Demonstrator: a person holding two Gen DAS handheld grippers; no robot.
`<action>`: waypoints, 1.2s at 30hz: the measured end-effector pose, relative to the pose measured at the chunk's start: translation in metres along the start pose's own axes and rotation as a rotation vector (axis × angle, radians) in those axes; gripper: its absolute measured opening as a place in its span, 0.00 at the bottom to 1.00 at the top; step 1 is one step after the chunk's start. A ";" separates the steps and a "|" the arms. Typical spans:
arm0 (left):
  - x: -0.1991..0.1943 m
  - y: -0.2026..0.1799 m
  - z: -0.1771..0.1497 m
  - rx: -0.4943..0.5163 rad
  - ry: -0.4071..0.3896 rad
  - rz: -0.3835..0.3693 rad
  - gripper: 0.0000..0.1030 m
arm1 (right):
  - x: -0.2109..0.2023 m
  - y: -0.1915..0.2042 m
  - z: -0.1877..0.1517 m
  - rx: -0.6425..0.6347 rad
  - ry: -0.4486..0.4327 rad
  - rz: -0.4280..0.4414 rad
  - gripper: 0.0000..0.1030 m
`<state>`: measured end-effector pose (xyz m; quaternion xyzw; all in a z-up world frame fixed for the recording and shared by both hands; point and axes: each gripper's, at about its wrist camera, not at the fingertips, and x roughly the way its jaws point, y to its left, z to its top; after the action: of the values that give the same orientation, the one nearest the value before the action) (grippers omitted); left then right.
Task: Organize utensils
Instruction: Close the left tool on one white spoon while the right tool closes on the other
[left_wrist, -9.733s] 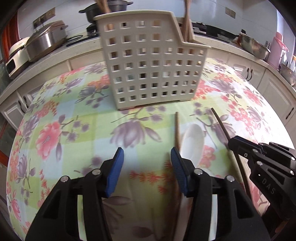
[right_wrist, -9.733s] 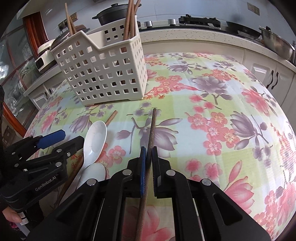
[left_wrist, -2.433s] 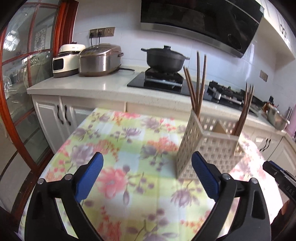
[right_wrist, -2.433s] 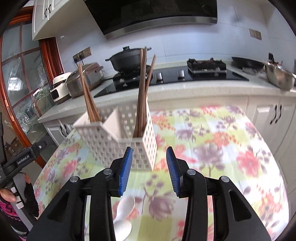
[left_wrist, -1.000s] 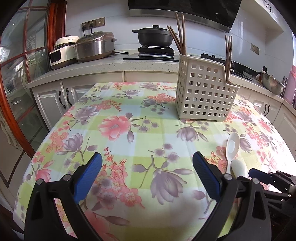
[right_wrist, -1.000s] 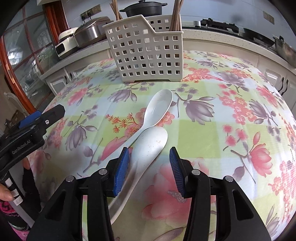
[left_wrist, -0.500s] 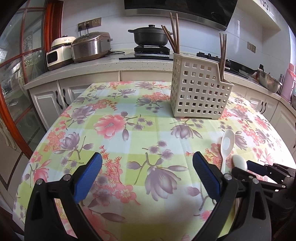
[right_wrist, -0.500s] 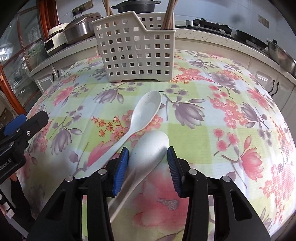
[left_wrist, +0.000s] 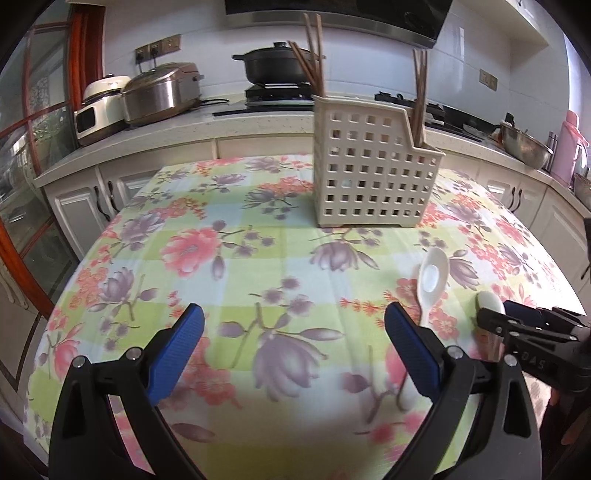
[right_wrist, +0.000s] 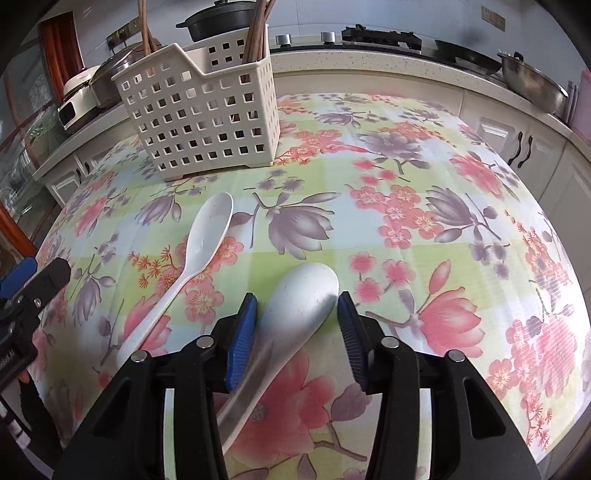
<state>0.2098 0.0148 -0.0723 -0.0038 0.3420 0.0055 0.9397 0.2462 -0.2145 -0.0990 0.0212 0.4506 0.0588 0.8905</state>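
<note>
Here, nearest the right wrist camera, the right hand-held gripper (right_wrist: 297, 314) points down at the tabletop (right_wrist: 424, 206), its blue pads (right_wrist: 242, 332) straddling the near spoon (right_wrist: 295, 310). Its jaws are opening; the left pad sits close against the spoon's edge and the right pad stands just clear of the bowl, so nothing is clamped. This spoon is plain white plastic, bowl face down, its rounded back up and its handle running back under the gripper.

The left hand-held gripper (left_wrist: 293, 332) hovers over bare floral cloth with its jaws spread wide and nothing between them.

Just left of the near spoon lies the far spoon (right_wrist: 192, 266), white too, longer and slimmer, bowl hollow up, angled toward the caddy. The two spoons lie near each other but apart.

Beyond them stands the caddy (right_wrist: 207, 114), a cream plastic basket with square holes and a stepped rim, upright on the cloth. Brown chopsticks (right_wrist: 256, 35) stand in its compartments.

Farthest back, a kitchen counter carries a black pot (left_wrist: 275, 64) and a rice cooker (left_wrist: 160, 92).
</note>
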 end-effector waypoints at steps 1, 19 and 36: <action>0.002 -0.004 0.001 0.008 0.009 -0.007 0.92 | 0.001 0.002 0.001 -0.005 0.000 -0.008 0.48; 0.071 -0.108 0.026 0.132 0.178 -0.151 0.72 | -0.009 -0.059 -0.003 0.006 -0.037 0.077 0.33; 0.075 -0.123 0.027 0.196 0.158 -0.134 0.30 | -0.010 -0.046 -0.002 -0.003 0.021 0.084 0.36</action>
<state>0.2864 -0.1069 -0.0990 0.0646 0.4129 -0.0908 0.9039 0.2428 -0.2613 -0.0967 0.0383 0.4586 0.0971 0.8825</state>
